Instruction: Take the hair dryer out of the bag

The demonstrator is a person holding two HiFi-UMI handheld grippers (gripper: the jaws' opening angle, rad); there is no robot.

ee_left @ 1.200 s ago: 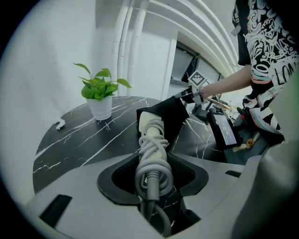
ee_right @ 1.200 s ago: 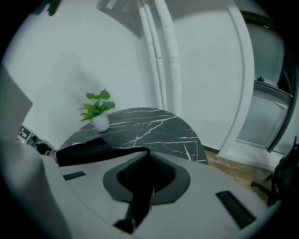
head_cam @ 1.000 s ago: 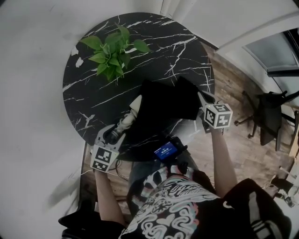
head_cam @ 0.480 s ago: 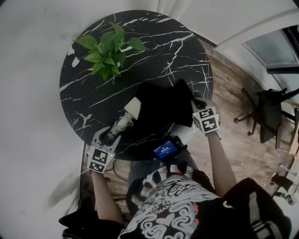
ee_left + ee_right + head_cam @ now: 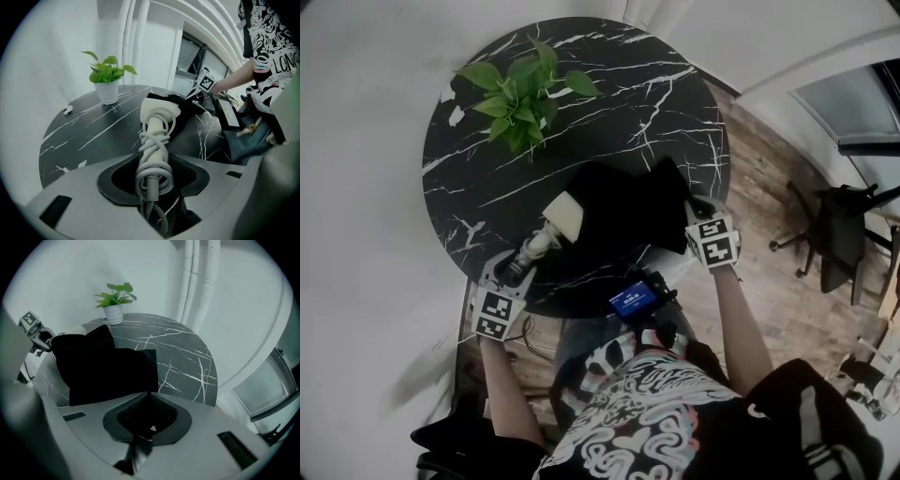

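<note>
Your left gripper (image 5: 514, 267) clamps the cord-wrapped handle of the hair dryer (image 5: 551, 225), whose head now shows further out of the bag (image 5: 623, 211), at 7 o'clock on the tabletop (image 5: 609, 84). Your right gripper (image 5: 694, 204) pinches the bag's edge at 4 o'clock. Extraction looks nearly complete.

White cord-wrapped hair dryer (image 5: 555, 220), head at edge of black bag (image 5: 628, 211).
</note>
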